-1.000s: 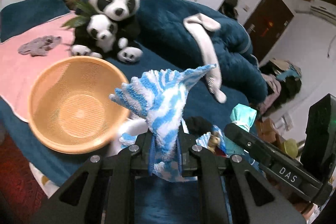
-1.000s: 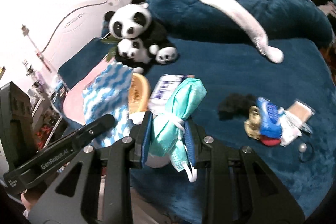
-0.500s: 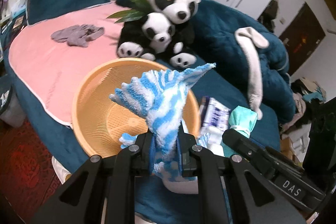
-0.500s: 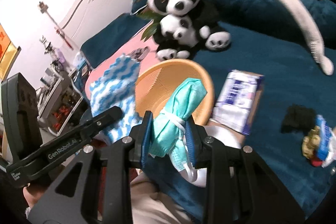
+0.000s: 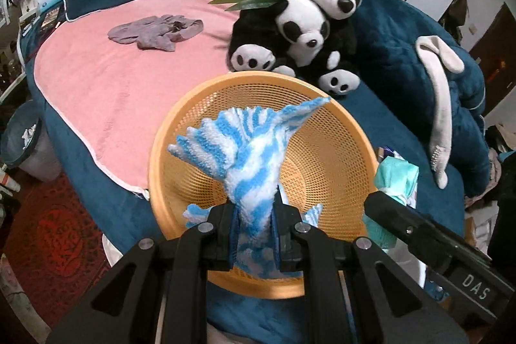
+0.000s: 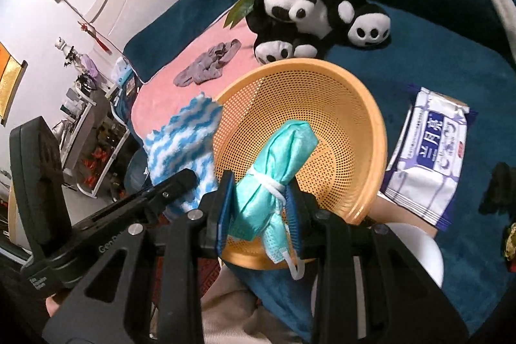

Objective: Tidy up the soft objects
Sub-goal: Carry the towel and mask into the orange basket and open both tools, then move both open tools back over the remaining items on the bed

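Note:
My left gripper is shut on a blue-and-white fuzzy cloth and holds it over the near part of an orange mesh basket. My right gripper is shut on a rolled teal face mask tied with its white ear loop, held over the same basket. The fuzzy cloth shows to the left in the right wrist view; the teal mask shows at the right in the left wrist view. The basket holds nothing that I can see.
The basket rests on a blue bed cover. Two plush pandas sit just behind it. A grey cloth lies on a pink towel. A long white sock, a wipes packet and a dark item lie to the right.
Both grippers have swung left with their loads; the basket has come from the left side to lie right under and ahead of both grippers.

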A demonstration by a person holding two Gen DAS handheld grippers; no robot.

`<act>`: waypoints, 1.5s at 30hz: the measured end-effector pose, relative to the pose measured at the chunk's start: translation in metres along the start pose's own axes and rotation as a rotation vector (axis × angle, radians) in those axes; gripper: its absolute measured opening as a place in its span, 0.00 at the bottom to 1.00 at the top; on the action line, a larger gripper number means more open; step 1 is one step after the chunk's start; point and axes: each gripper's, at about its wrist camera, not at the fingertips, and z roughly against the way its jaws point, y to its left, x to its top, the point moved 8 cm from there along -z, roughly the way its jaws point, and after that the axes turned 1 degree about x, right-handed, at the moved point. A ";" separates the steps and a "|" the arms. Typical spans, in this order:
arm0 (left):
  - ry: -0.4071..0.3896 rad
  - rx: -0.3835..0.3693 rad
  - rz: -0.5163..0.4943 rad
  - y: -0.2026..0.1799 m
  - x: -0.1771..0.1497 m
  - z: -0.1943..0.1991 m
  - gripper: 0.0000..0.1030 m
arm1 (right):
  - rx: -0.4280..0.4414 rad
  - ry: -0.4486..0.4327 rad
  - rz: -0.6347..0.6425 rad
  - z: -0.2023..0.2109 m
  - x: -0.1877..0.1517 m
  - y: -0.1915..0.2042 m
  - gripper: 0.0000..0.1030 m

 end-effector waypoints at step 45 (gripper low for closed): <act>-0.089 0.167 -0.079 -0.018 -0.025 0.102 0.99 | -0.079 -0.089 0.020 0.077 -0.013 0.002 1.00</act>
